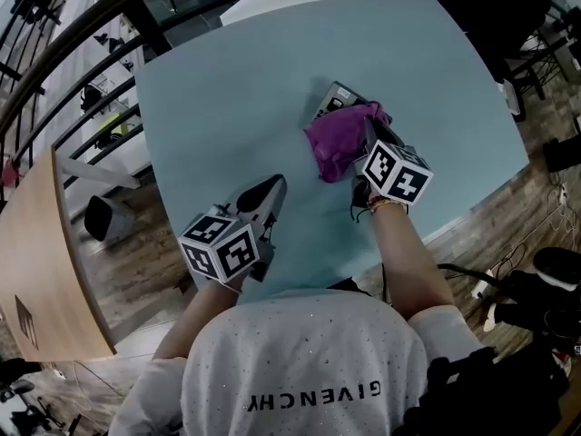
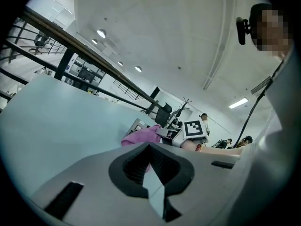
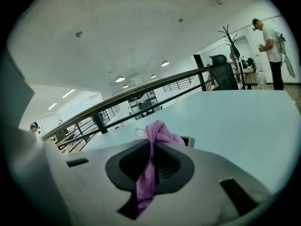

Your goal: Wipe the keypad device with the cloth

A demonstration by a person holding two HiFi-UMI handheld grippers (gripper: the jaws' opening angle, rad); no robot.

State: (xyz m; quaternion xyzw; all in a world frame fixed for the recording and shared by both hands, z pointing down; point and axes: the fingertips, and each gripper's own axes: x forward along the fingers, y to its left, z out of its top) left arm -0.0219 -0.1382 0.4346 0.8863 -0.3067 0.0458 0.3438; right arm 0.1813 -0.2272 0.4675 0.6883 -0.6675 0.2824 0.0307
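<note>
Left gripper (image 1: pixel 270 189): near-left part of the table (image 1: pixel 227 107), pointing far-right. Its own view (image 2: pixel 150 147) shows the jaws together with nothing between them. Whether it touches the table, cannot tell. It is well apart from the cloth and device.

Cloth (image 1: pixel 340 139): purple, bunched, right of centre. It lies on the device (image 1: pixel 336 95) and covers most of it; only the grey far-left corner shows. From the left gripper view, the cloth (image 2: pixel 143 135) is heaped in front of the device (image 2: pixel 136 125).

Right gripper (image 1: pixel 370 134): at the right edge of the cloth, tips buried in the fabric. In its own view (image 3: pixel 153 145) the jaws are clamped on a fold of cloth (image 3: pixel 150 173), which runs up between the pads. Device (image 3: pixel 188 140) just beyond the tips, under the bunch.
</note>
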